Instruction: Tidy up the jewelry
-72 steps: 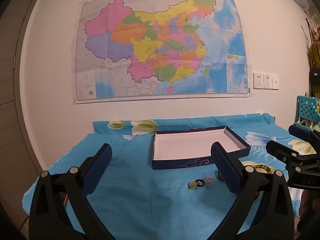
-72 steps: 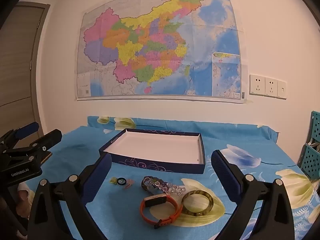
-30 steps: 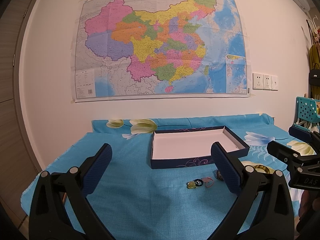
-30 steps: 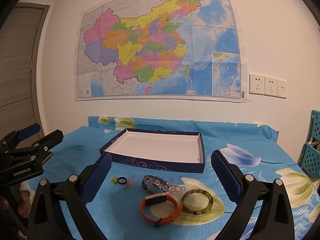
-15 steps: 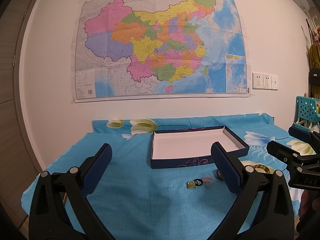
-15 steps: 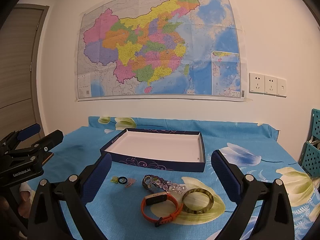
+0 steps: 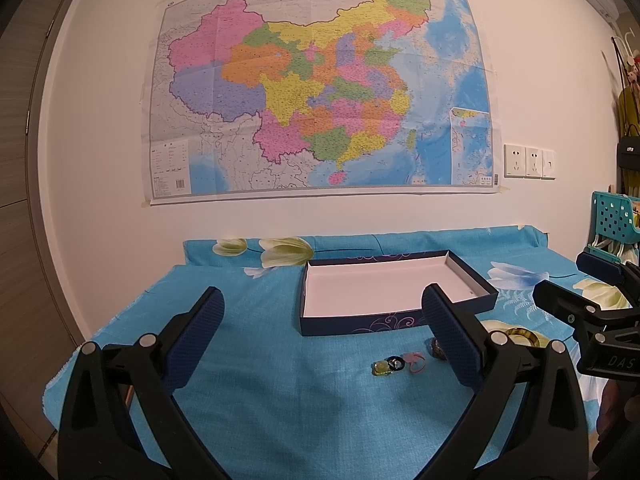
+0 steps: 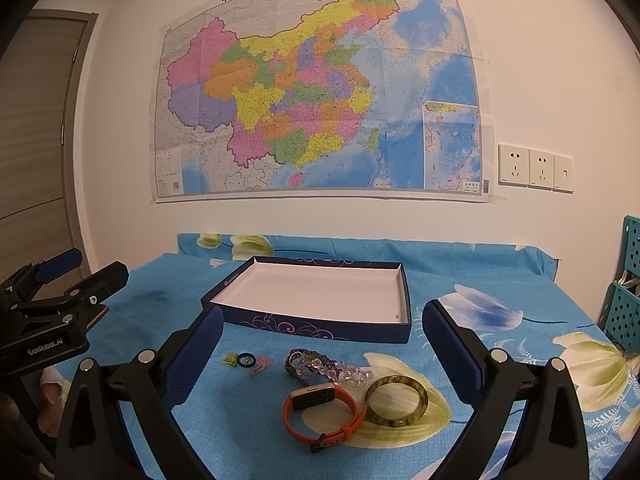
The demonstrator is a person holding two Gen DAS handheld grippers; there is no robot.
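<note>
Both grippers, left (image 7: pixel 322 322) and right (image 8: pixel 322 340), hover wide open and empty above a table (image 8: pixel 500 344) with box (image 8: pixel 320 326), bangle (image 8: pixel 397 400) and watch (image 8: pixel 323 412).

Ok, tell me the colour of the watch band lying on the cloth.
Orange, with a dark clasp; the watch band shows best in the right wrist view.

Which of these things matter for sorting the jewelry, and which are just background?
For the job: box, orange band, bangle, bead bracelets, small rings, both open grippers.
Background: wall map, sockets, teal basket, floral cloth.
</note>
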